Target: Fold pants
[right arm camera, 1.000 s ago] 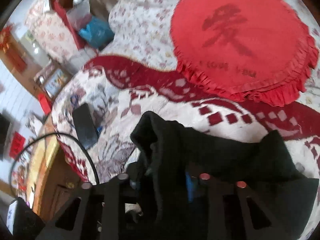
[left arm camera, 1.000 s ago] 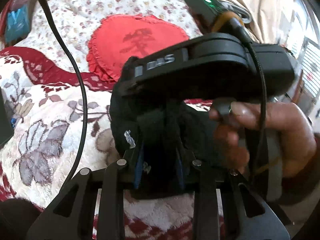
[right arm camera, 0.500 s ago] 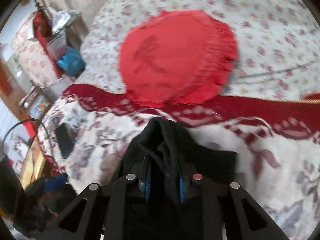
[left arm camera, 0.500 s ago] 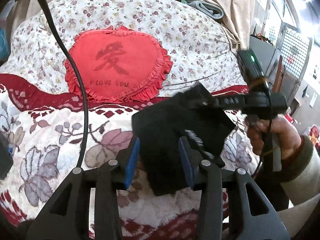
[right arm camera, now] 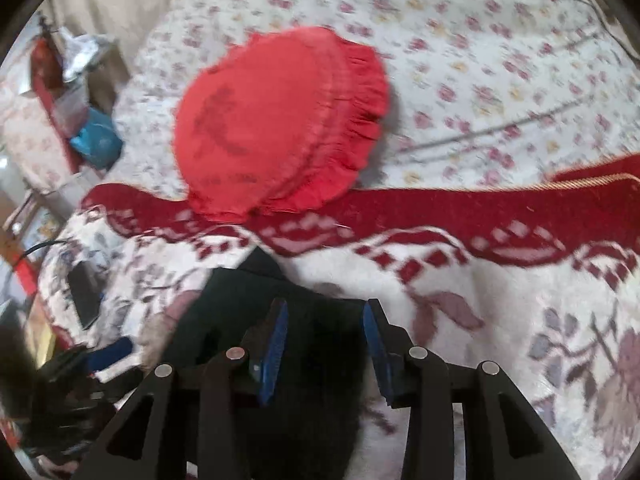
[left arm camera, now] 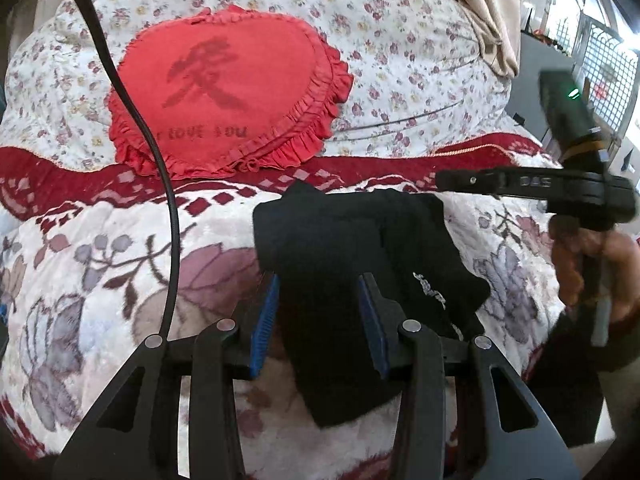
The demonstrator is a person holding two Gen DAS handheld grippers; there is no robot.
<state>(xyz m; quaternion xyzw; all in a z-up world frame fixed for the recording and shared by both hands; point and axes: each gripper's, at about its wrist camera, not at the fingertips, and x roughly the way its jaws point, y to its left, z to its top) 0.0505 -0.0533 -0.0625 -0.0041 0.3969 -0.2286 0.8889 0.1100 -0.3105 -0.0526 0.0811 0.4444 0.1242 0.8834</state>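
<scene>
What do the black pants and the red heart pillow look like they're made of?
Black pants: apparently soft matte knit, maybe cotton jersey; they drape limply and show no sheen. Red heart pillow: thin woven cloth, cotton or polyester, with a gathered ruffle edge and a printed character. Neither fibre can be confirmed.

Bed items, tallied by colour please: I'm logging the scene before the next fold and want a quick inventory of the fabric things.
Black: 1, the folded pants
Red: 1, the heart-shaped cushion
Red and white: 1, the patterned blanket
White floral: 1, the bedspread
Total: 4
</scene>
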